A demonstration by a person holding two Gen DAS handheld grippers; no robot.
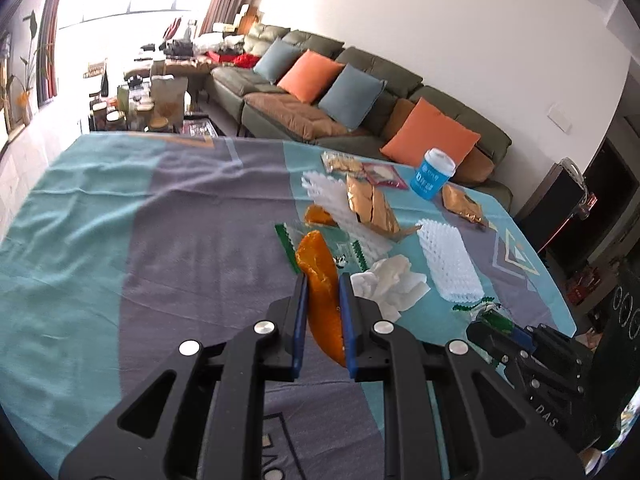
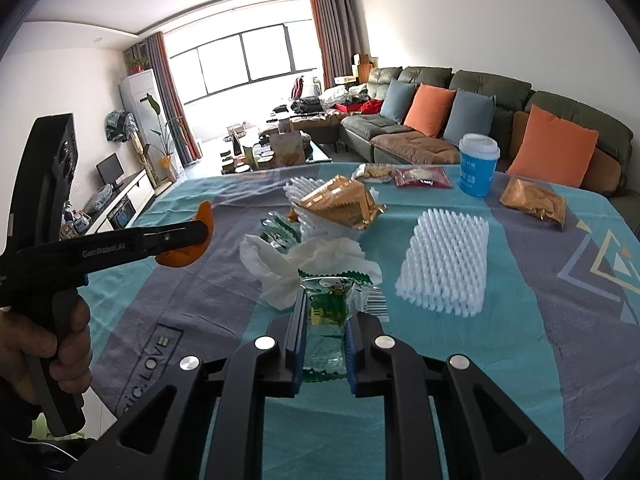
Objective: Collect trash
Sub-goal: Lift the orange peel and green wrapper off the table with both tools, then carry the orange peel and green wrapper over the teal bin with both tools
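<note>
Table w/ teal-grey cloth (image 2: 520, 280) carries foam nets (image 2: 444, 264), tissue (image 2: 280, 264), gold wrappers (image 2: 344, 204), blue cup (image 2: 478, 168).

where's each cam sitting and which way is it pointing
Left wrist: on the left gripper, facing across the table to the sofa; its fingers clamp an orange peel.
Right wrist: on the right gripper, facing the window; its fingers clamp a green wrapper.
Shared: tissue, blue cup.

Our left gripper (image 1: 324, 292) is matte black with blue finger pads (image 1: 301, 320) and round silver screws. Our right gripper (image 2: 325, 320) looks the same. At lower left, our bare hand (image 2: 48, 344) wraps a black handle (image 2: 52, 360) lettered "GenRobot.AI".
</note>
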